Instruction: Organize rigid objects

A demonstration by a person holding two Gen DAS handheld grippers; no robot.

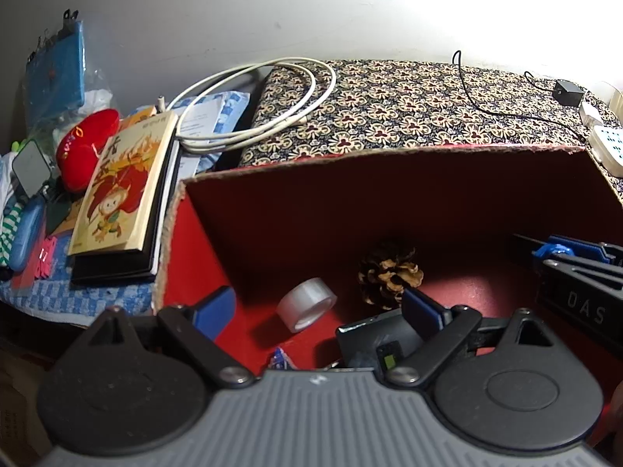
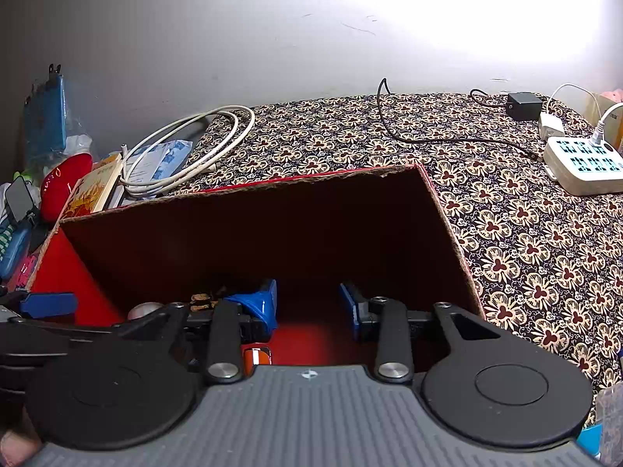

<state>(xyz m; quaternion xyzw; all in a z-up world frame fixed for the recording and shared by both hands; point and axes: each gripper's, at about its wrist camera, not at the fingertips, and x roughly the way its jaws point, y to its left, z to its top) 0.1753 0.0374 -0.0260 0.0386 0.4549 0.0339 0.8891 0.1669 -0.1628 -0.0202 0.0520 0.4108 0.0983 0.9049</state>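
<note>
An open red cardboard box [image 1: 389, 153] stands on the patterned cloth. On its floor lie a pine cone [image 1: 389, 272], a roll of clear tape [image 1: 307, 303] and a dark flat device [image 1: 366, 338]. My left gripper [image 1: 317, 311] hangs over the box's near left part, open wide, with the tape roll below the gap and nothing held. My right gripper [image 2: 307, 307] reaches into the same box [image 2: 272, 188] from the near right; its blue pads stand apart over bare red floor. A small orange and silver object [image 2: 257, 356] lies just under it. The pine cone [image 2: 204, 299] peeks out behind its left finger.
Left of the box lie a stack of books [image 1: 124, 194], a red plush [image 1: 85, 148] and a coiled white cable [image 1: 272, 89]. On the patterned cloth [image 2: 506, 214] to the right sit a white power strip [image 2: 580, 163], a black adapter [image 2: 523, 105] and a black wire.
</note>
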